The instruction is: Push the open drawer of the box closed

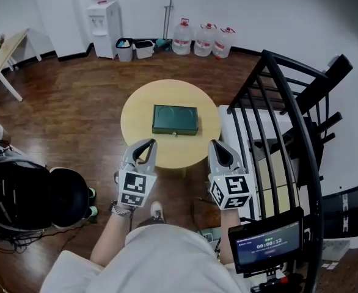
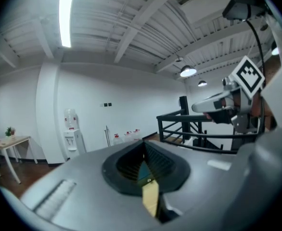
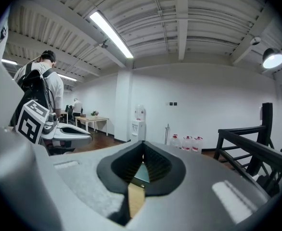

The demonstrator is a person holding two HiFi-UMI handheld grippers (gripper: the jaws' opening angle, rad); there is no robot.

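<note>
A dark green box (image 1: 175,119) lies in the middle of the round yellow table (image 1: 136,118). Its drawer front with a small knob (image 1: 175,133) faces me; how far the drawer stands out I cannot tell. My left gripper (image 1: 149,143) and right gripper (image 1: 214,144) hover side by side over the table's near edge, apart from the box, both shut and empty. In the left gripper view the left gripper (image 2: 144,146) shows a sliver of the box (image 2: 145,173) through its jaw slit. The right gripper (image 3: 143,146) frames the box (image 3: 142,175) the same way.
A black metal railing (image 1: 277,115) stands close on the right. A black backpack (image 1: 17,197) lies on the floor at left. A water dispenser (image 1: 104,23), bins (image 1: 133,49) and water bottles (image 1: 203,40) line the far wall. A small screen (image 1: 267,244) hangs near my right side.
</note>
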